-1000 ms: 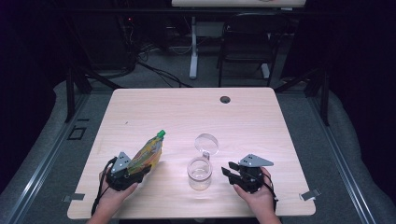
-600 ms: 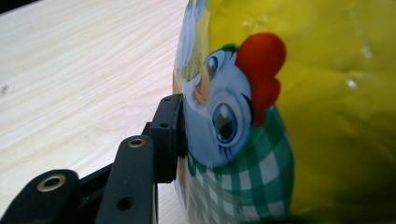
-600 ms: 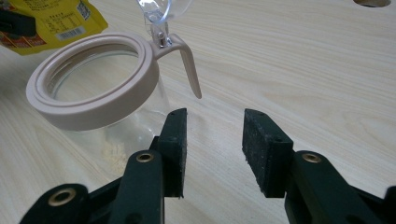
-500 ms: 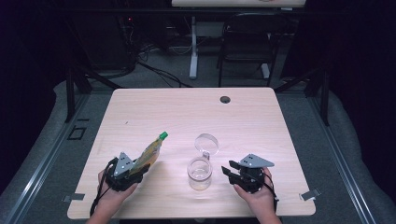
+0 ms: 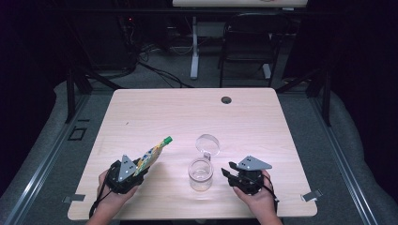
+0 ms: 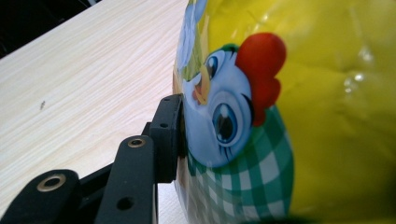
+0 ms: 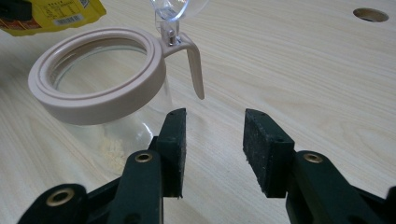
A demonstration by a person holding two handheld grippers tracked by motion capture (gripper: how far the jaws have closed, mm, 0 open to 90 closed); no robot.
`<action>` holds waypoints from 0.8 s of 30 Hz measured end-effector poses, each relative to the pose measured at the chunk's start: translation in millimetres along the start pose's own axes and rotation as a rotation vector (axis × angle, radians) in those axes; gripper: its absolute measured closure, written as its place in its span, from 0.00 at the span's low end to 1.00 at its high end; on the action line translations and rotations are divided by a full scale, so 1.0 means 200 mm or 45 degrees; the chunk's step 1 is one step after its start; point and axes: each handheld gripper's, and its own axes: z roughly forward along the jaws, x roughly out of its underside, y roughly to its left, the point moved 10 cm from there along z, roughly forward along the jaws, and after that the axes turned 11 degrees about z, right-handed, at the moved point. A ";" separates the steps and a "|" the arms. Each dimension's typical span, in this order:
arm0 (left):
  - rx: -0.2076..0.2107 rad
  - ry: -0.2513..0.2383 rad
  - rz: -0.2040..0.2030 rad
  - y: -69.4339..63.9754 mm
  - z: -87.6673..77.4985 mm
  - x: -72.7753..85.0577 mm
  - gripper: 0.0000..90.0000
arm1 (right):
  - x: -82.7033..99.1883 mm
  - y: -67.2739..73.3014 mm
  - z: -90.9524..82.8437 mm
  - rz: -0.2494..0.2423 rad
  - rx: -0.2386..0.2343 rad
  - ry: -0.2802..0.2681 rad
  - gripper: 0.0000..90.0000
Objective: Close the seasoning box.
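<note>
The yellow pouch [image 5: 151,154] with a green cap and a printed cartoon chicken lies slanted over the table's [image 5: 187,112] near left part, clamped in the left tool [image 5: 137,169]. Beside it stands a glass jar [image 5: 201,174], its beige ring and clear lid flipped open. The right tool [image 5: 227,171], just beside the jar, has just been opening its jaws, with nothing between them.

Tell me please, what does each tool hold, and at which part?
The left tool holds the yellow pouch at its lower body. The right tool is open beside the glass jar and holds nothing.
</note>
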 end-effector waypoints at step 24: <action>-0.132 0.048 0.233 -0.03 -0.01 -0.03 0.66 | -0.04 0.02 -0.02 -0.056 -0.014 -0.062 0.62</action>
